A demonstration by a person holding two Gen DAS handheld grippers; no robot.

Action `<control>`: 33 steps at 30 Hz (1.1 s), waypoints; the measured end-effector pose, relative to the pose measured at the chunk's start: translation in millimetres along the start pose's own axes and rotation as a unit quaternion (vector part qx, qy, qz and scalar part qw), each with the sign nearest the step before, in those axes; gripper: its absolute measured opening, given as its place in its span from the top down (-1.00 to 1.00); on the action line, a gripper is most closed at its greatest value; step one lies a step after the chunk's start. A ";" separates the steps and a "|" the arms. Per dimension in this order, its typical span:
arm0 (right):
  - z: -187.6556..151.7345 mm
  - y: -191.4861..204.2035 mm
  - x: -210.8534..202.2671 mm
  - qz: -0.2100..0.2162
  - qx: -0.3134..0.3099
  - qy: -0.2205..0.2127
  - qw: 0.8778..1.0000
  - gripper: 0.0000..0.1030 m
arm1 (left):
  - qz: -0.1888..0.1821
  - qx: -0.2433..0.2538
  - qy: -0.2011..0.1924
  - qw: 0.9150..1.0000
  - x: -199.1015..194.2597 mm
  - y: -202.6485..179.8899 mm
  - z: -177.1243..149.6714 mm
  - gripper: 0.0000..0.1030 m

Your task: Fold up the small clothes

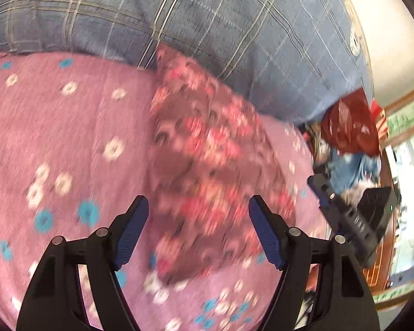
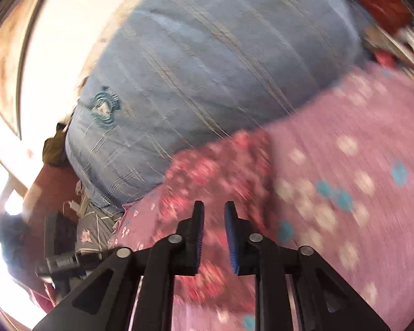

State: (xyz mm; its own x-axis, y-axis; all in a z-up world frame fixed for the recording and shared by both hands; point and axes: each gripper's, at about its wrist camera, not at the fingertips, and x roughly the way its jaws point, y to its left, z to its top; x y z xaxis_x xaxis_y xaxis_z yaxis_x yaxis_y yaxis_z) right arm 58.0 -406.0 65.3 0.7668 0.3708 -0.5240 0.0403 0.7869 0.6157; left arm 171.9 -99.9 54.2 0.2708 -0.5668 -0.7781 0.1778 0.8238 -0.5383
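Your left tool (image 1: pixel 198 215) spread wide over a blurred, rumpled flowered garment (image 1: pixel 207 160) mid-frame, right tool (image 2: pixel 214 220) narrowly parted, nubby pink bedspread (image 1: pixel 69 138), plaid blue pillow (image 1: pixel 207 13) above.

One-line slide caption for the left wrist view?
Open left gripper above floral garment on pink bedspread.

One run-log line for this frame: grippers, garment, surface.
left gripper: open, above garment | right gripper: narrow gap, nothing visibly held | floral garment: lying on pink bedspread | both views motion-blurred
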 end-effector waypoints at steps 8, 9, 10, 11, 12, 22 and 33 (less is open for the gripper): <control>-31.0 -42.4 72.1 -0.048 0.010 0.025 0.999 0.41 | 0.034 0.037 0.038 0.998 54.8 10.9 -18.8 -0.52; -30.3 -49.8 70.1 -0.034 0.034 0.034 0.998 0.41 | 0.028 0.036 0.045 0.998 51.5 10.9 -16.2 -0.52; -25.2 -54.3 67.2 -0.024 0.056 0.041 0.997 0.42 | 0.017 0.030 0.042 0.999 45.9 11.0 -10.4 -0.52; -18.0 -54.8 64.1 -0.022 0.061 0.036 0.997 0.37 | 0.006 0.020 0.028 0.999 38.2 10.7 -0.1 -0.52; -9.4 -51.5 59.7 -0.023 0.056 0.022 0.998 0.33 | 0.002 0.014 0.016 1.000 35.3 9.8 9.9 -0.52; 32.7 -31.2 153.8 -0.081 -0.025 0.127 0.988 0.20 | 0.087 -0.003 0.037 0.996 95.0 12.8 78.8 -0.72; 22.1 -86.1 75.4 0.002 0.078 0.127 0.989 -0.04 | -0.062 -0.090 0.062 0.992 39.0 58.5 24.8 -0.72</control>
State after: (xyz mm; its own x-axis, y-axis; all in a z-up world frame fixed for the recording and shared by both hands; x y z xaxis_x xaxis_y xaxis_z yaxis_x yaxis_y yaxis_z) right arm 126.5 -456.7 -14.3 0.5824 0.5015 -0.6398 0.1513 0.7064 0.6914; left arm 216.4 -73.6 0.4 0.1364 -0.6689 -0.7307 0.0273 0.7399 -0.6722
